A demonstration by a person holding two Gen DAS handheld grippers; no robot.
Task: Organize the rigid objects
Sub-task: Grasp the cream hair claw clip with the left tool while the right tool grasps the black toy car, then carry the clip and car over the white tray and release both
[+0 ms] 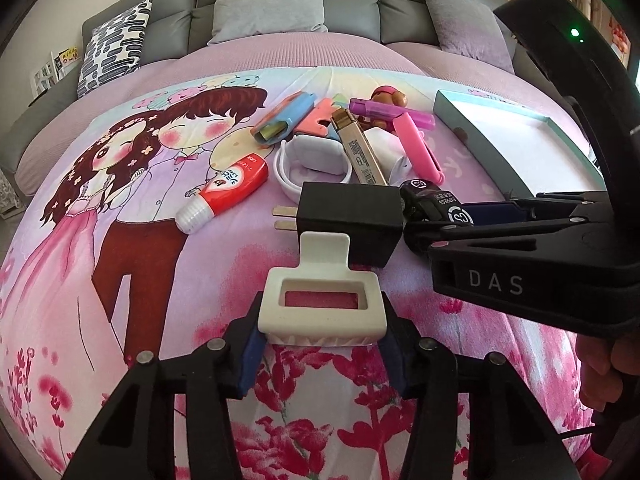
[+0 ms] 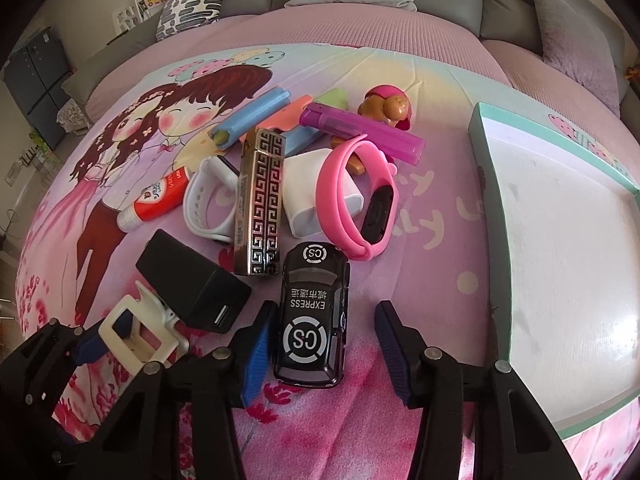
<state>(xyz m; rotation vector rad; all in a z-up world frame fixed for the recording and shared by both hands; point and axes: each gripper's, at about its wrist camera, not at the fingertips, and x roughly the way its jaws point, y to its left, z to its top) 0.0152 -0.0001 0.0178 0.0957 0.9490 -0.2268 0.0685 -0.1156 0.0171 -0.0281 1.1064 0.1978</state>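
Observation:
On the cartoon-print blanket, my left gripper [image 1: 322,334] is shut on a cream plastic holder [image 1: 320,300], its blue pads [image 1: 250,360] against both sides. The right wrist view shows that same holder [image 2: 132,336] at the lower left. My right gripper [image 2: 326,320] stands open around a black toy car [image 2: 314,312] marked "CS EXPRESS". The left pad touches the car's side; the right pad is clear of it. The car [image 1: 436,204] sits just right of a black charger [image 1: 352,220]. A shallow teal-rimmed white box [image 2: 492,208] lies empty at the right.
A pile lies beyond the car: patterned silver case [image 2: 260,204], pink wristband [image 2: 356,200], white adapter [image 2: 316,196], white watch strap [image 2: 212,204], red-white tube [image 2: 156,200], purple lighter [image 2: 360,132], toy dog [image 2: 386,110]. Grey sofa cushions [image 1: 272,0] stand behind.

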